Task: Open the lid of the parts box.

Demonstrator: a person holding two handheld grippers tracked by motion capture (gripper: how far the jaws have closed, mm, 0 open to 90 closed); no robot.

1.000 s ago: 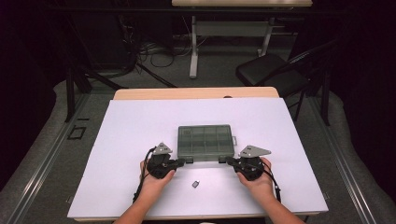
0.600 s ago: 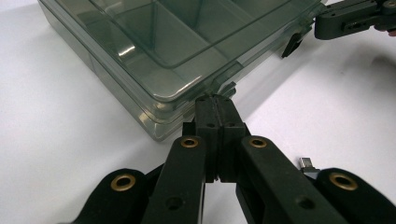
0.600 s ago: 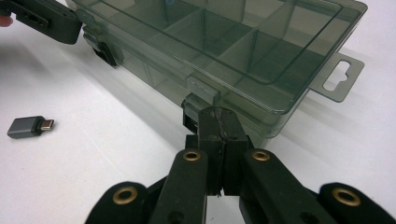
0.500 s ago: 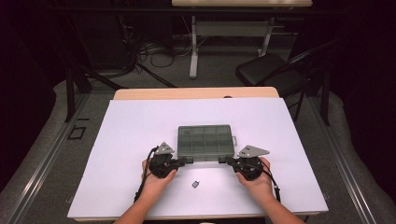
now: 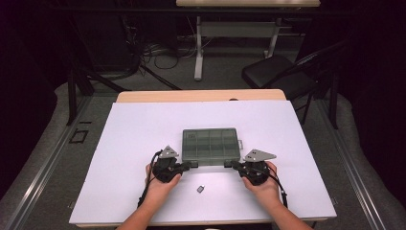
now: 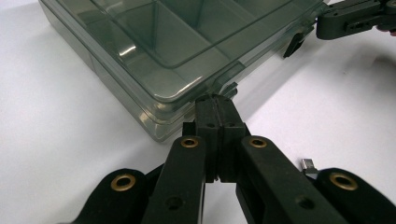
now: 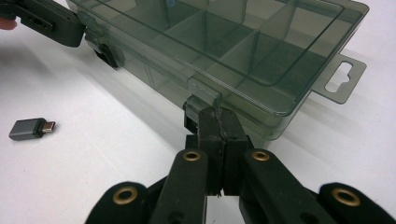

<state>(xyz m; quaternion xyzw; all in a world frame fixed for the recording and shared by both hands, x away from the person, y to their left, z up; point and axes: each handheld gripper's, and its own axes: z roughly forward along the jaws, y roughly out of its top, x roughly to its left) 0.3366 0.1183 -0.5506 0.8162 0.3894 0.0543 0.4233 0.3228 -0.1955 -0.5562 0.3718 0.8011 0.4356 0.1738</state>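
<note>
Smoky translucent plastic organizer box [image 5: 210,143], lid closed, compartments inside.

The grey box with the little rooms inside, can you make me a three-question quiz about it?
1. True or false: the lid of the grey box is down.
2. Which lies on the table near the person's edge, between the two hands? A) a spoon B) a small grey adapter C) a ball
3. What does each of the left gripper and right gripper press its tip against?

Key: 1 true; 2 B; 3 a front latch of the box.
</note>
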